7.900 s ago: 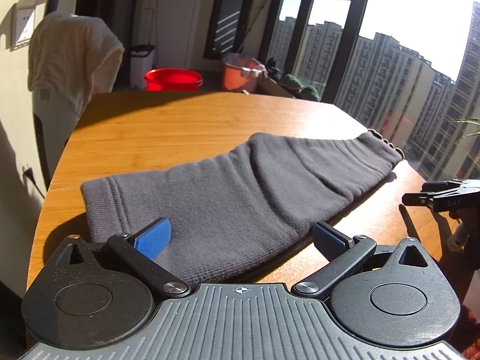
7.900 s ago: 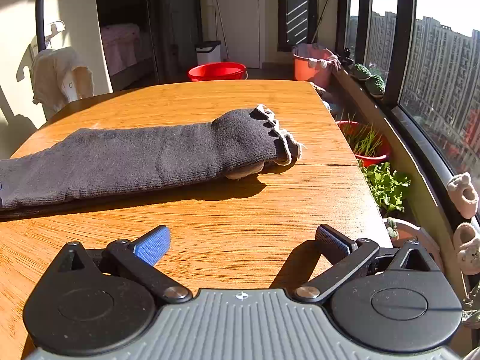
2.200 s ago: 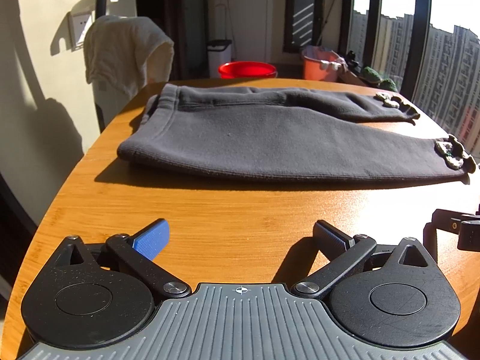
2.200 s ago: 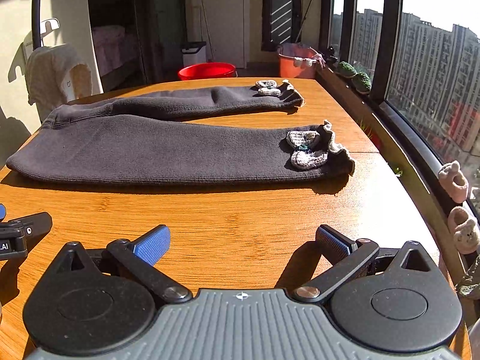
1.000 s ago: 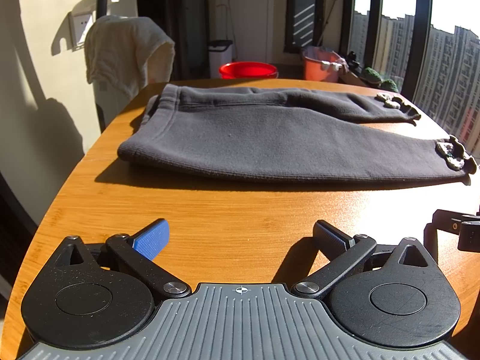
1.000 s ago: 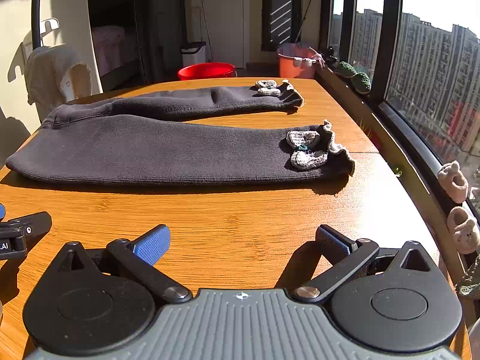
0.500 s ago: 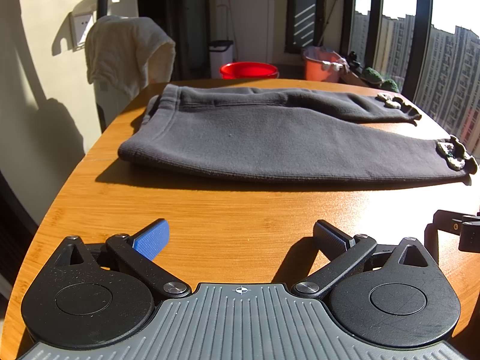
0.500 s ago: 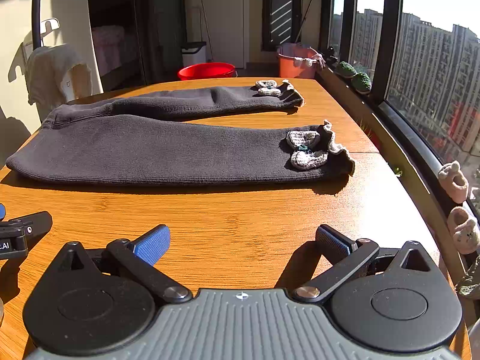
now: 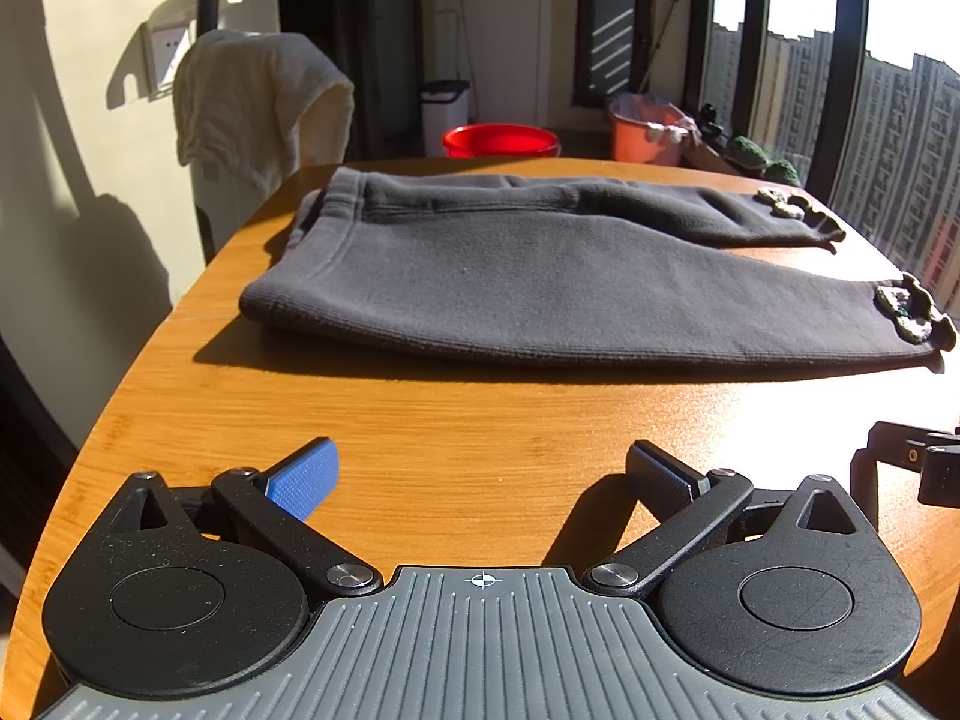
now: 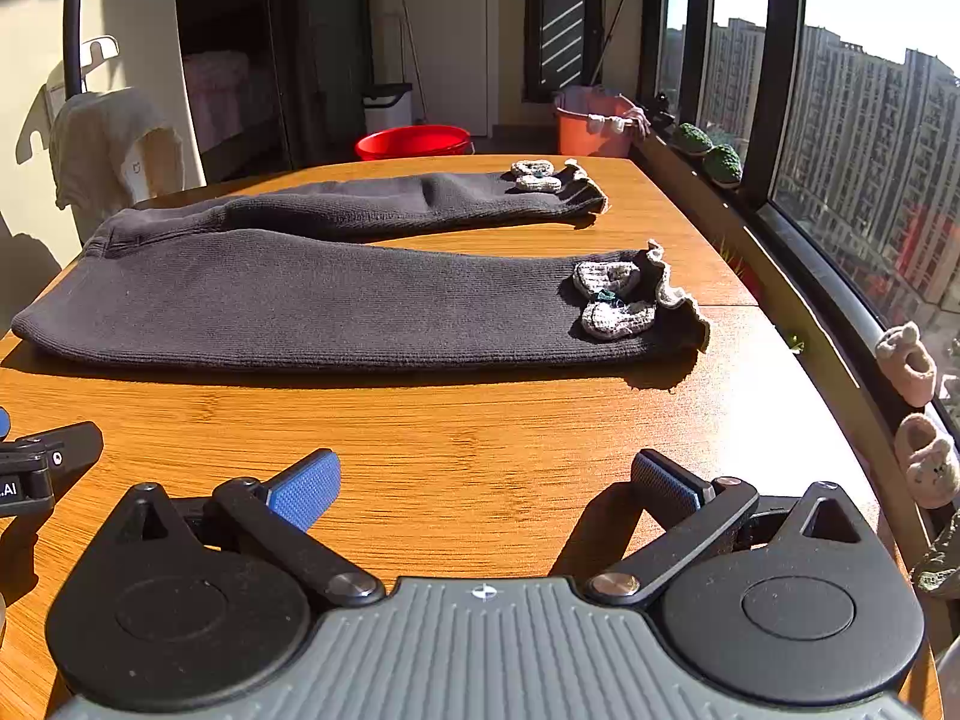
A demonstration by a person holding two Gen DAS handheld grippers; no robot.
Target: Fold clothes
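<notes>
Dark grey knit trousers (image 9: 540, 282) (image 10: 300, 300) lie spread flat on the wooden table (image 9: 456, 420), waistband at the left, both legs running right. Each cuff carries a pale crocheted bow (image 10: 612, 300) and a frilled edge. The far leg (image 10: 390, 204) angles away from the near one. My left gripper (image 9: 480, 480) hovers open over bare wood in front of the waist end, holding nothing. My right gripper (image 10: 486, 486) is open too, short of the near cuff, with nothing between its fingers.
A chair draped with a cream towel (image 9: 252, 96) stands at the table's left end. A red basin (image 10: 414, 144) and an orange bucket (image 10: 591, 120) sit on the floor beyond. Windows and a sill with plants (image 10: 714, 156) run along the right.
The trousers went from folded lengthwise, legs stacked, to spread out with both legs apart. Over the last second nothing has visibly moved.
</notes>
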